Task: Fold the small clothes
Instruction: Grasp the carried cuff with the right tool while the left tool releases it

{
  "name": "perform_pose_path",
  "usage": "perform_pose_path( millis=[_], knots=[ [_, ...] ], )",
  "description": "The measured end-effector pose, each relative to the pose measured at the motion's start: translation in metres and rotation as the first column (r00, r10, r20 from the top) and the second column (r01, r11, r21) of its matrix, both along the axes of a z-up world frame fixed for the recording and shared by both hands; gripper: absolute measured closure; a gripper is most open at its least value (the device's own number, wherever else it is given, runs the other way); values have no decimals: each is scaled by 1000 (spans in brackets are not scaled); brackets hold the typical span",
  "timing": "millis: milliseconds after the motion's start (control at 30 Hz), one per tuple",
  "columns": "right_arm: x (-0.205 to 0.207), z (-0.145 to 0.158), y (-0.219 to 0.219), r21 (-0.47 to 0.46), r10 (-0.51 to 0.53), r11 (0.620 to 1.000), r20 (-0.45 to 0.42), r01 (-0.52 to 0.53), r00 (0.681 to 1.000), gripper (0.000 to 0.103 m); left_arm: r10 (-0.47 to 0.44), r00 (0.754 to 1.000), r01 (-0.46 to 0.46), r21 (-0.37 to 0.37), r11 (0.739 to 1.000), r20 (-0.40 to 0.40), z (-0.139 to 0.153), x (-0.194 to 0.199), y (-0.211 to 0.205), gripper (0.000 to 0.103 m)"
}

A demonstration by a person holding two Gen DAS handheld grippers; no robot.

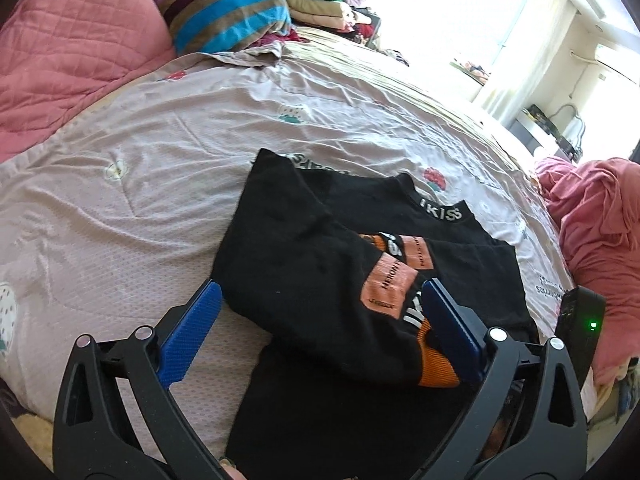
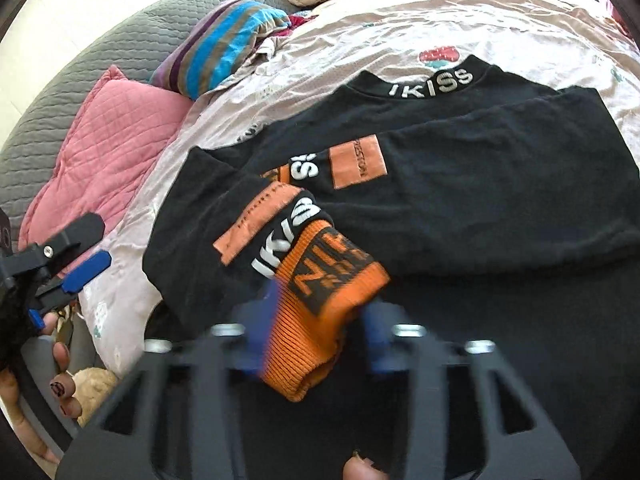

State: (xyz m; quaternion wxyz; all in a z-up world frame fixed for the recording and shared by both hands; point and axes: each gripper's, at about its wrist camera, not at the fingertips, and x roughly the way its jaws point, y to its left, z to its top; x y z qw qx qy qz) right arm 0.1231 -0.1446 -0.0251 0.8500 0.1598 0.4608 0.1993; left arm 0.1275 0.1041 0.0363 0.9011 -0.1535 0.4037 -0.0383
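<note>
A black long-sleeved top lies spread on a bed, over a pale pink sheet printed with small flowers. White "IKISS" lettering runs round its collar, and both sleeves are folded in across the chest. Each sleeve carries a stitched orange patch, two patches in all, and a white lettered band. One ribbed orange cuff with black lettering shows at the end of the nearer sleeve.

The right gripper, blurred in its own view, has its two blue-padded fingers on either side of that orange cuff; whether they actually pinch it cannot be told. The left gripper hovers over the top's near edge with its two blue pads spread wide, holding nothing.

Beyond the top, toward the head of the bed, sit one pink quilted pillow and one striped blue, brown and purple cushion. A stack of folded clothes rests farther off behind the cushion.
</note>
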Motion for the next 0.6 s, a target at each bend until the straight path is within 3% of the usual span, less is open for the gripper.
perform_pose_path(
  millis=[200,333,467,600],
  knots=[
    [-4,32,5,-21,46,999,130,-44,990,91,35,999,-35,-15,999,-6,-1,-1,14,10],
    [-2,69,4,-52,81,996,245,-71,966,92,56,998,-56,-29,998,-8,-1,-1,23,10],
    [7,103,-13,-104,63,994,343,-29,937,92,59,998,-59,-38,998,-3,1,-2,26,10],
    [17,116,-33,-127,0,990,394,54,919,93,57,998,-58,-51,997,-12,-2,-1,29,10]
  ],
)
